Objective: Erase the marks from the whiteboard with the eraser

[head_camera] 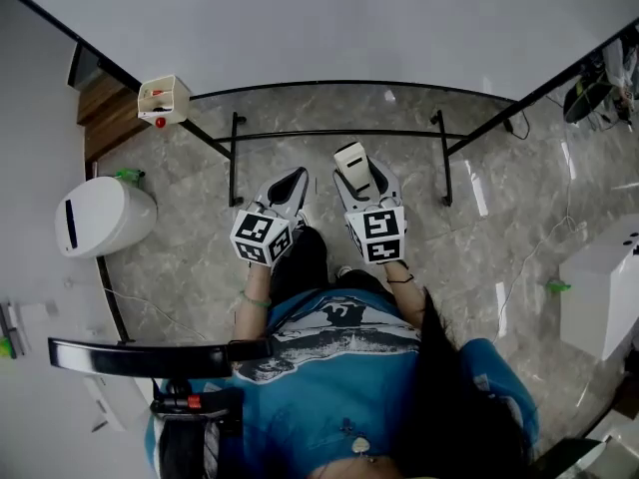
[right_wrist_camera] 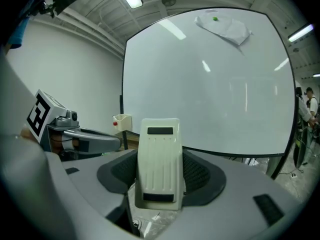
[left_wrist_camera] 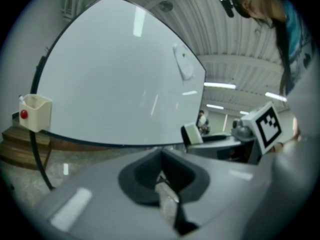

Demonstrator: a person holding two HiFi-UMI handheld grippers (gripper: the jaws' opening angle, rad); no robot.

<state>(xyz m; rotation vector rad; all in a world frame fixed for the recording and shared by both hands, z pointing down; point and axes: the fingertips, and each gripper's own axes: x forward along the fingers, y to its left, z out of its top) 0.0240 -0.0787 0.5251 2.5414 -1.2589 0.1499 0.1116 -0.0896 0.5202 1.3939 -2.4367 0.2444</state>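
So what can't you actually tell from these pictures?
- Wiping face of the eraser: right gripper view shows only its plastic back.
- Faint marks on the whiteboard: light reflections streak it in both gripper views.
- Contents of the small holder: too small in the head view.
- Whiteboard's top edge: cut off in the head view.

- The whiteboard (head_camera: 349, 18) stands ahead of the person, on a stand (head_camera: 339, 134) whose bars run under it over the floor (head_camera: 479, 238).
- A small box (head_camera: 163, 99) sits at the whiteboard's lower left edge.
- A sheet of paper (right_wrist_camera: 225, 28) sits high on the whiteboard, towards its right.
- The left claw (head_camera: 293, 181) and the right claw (head_camera: 361, 173) are side by side before the stand, apart from the whiteboard.
- The eraser (head_camera: 351, 158) stands between the right claw's jaws, jutting forwards.
- A rounded container (head_camera: 100, 216) is on the floor at the left, and a cabinet (head_camera: 604, 297) is far right.
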